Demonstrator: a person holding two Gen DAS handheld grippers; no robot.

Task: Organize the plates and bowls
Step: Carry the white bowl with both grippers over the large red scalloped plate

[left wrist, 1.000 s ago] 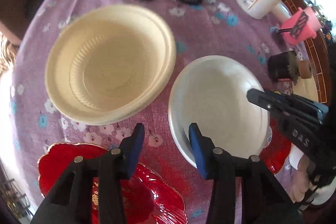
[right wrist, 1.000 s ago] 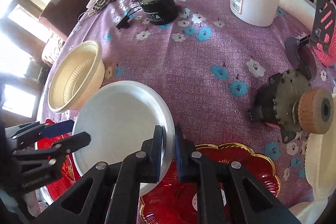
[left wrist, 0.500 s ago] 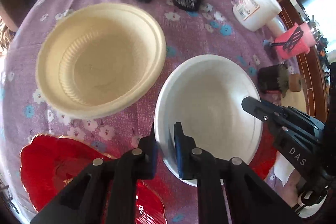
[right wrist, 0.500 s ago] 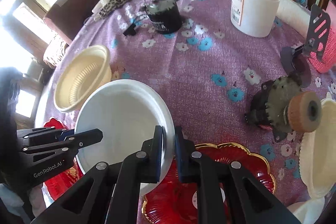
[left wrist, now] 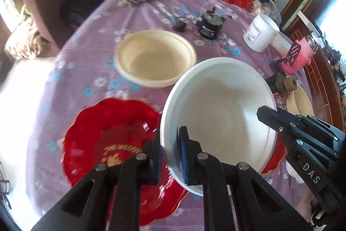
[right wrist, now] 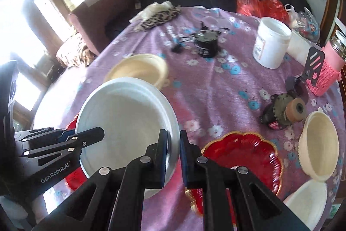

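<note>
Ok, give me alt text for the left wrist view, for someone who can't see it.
Both grippers, left and right, clamp opposite rims of a white bowl above a purple floral tablecloth. A red plate lies left of it, a cream bowl behind.

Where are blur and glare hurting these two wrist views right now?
Left wrist view: the scalloped red glass plate and the purple flowered tablecloth are motion-smeared, and the left edge is blown out white. Right wrist view: the window side at far left is overexposed, the cream ribbed bowl is soft, while the round white plate stays fairly sharp. Fisheye bending curves both tables.
</note>
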